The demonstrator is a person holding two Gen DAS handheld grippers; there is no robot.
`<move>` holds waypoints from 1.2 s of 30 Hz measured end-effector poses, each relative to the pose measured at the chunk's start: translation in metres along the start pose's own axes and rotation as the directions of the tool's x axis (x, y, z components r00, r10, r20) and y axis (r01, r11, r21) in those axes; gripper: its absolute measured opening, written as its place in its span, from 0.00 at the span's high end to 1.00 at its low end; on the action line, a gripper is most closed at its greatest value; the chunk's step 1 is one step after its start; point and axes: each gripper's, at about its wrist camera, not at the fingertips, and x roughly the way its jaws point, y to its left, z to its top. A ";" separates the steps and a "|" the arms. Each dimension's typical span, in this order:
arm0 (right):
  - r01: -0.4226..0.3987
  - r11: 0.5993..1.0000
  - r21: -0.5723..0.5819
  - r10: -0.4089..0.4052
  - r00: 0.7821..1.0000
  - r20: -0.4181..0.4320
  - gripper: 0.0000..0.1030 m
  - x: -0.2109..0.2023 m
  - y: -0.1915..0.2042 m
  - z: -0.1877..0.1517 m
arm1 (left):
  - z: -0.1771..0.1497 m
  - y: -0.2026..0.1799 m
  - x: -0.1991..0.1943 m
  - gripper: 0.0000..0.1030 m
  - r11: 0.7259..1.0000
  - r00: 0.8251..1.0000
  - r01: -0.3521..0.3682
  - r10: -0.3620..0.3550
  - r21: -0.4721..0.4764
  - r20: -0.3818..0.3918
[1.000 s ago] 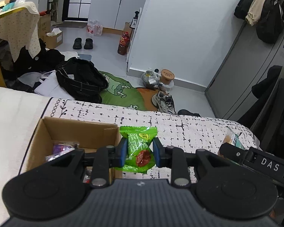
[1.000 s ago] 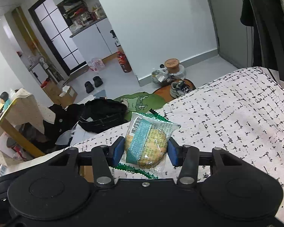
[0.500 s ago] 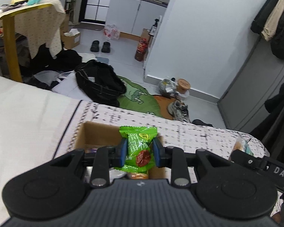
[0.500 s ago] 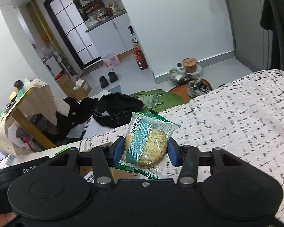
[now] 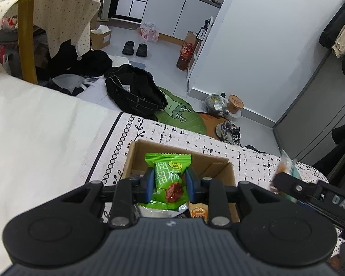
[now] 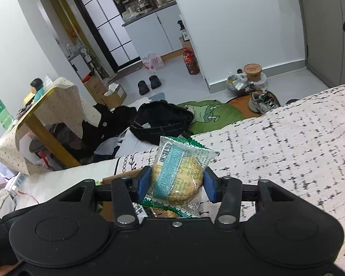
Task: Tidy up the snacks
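My left gripper is shut on a green candy packet with a red fruit picture and holds it over the open cardboard box, which lies on the patterned bedspread. Other wrapped snacks show inside the box under the packet. My right gripper is shut on a clear-wrapped round pastry with a teal label. It hangs above the bedspread just right of the box, whose edge peeks out behind the left finger. The right gripper also shows in the left wrist view.
The black-and-white patterned bedspread spreads to the right, a plain white sheet to the left. Past the bed edge lie a black bag, a green rug and shoes on the floor. A covered table stands at far left.
My left gripper has moved left and forward with the green packet, from beside the box's right wall to over its opening. My right gripper has moved left toward the box with the pastry.
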 end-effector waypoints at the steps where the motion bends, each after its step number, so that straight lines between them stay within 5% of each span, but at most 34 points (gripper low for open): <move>1: -0.004 1.000 -0.005 0.003 1.000 -0.004 0.54 0.003 0.003 0.000 | -0.001 0.001 0.000 0.73 1.000 1.000 0.004 -0.004 0.001 -0.004; 12: -0.109 0.993 -0.048 0.105 0.992 -0.074 0.50 0.029 0.028 -0.007 | -0.016 0.019 0.011 0.73 0.999 0.999 0.011 -0.013 -0.032 -0.049; 14: -0.121 0.992 -0.043 0.118 0.990 -0.075 0.34 0.031 0.028 -0.006 | -0.017 0.021 0.013 0.73 0.999 0.998 0.008 -0.010 -0.037 -0.055; 36: -0.050 0.998 0.048 0.053 0.997 -0.050 0.23 -0.007 -0.023 -0.011 | -0.032 0.001 -0.009 0.70 0.999 0.994 0.051 -0.051 0.002 -0.097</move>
